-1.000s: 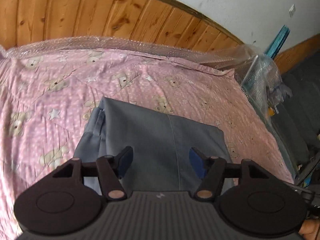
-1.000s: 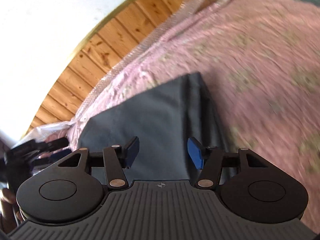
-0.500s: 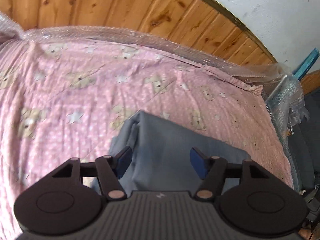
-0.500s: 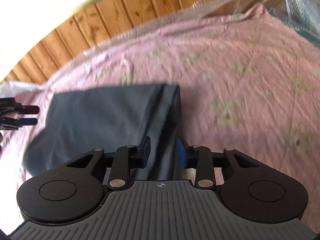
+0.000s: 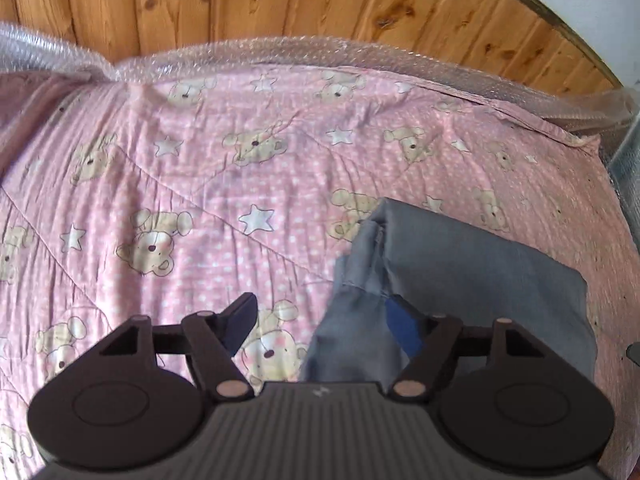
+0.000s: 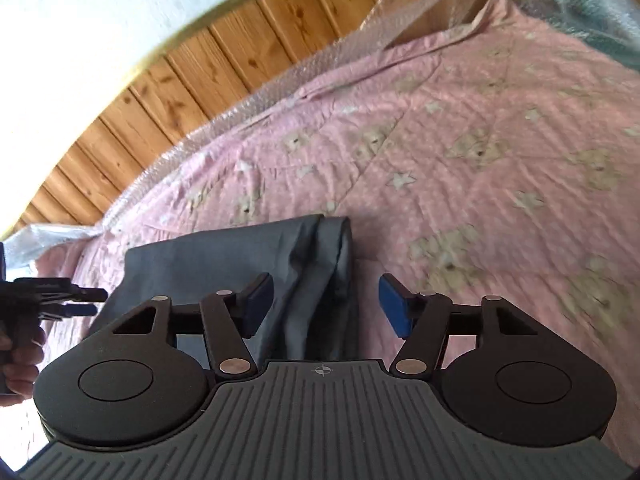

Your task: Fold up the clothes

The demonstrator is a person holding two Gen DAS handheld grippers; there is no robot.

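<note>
Both jaws wide, empty: my left gripper (image 5: 320, 320) and right gripper (image 6: 326, 304) straddle the folded grey-blue cloth garment's (image 6: 224, 256) bunched edge at twelve o'clock, poised, I judge, to pinch it on the pink bear-print quilt (image 5: 200, 184).

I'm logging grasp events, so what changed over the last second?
The right gripper, half shut half a second ago, has opened again over the garment's folded edge, holding nothing. The left gripper stayed open, but its view swung left, so the garment now sits at its right finger. The garment stays folded on the pink sheet.
</note>
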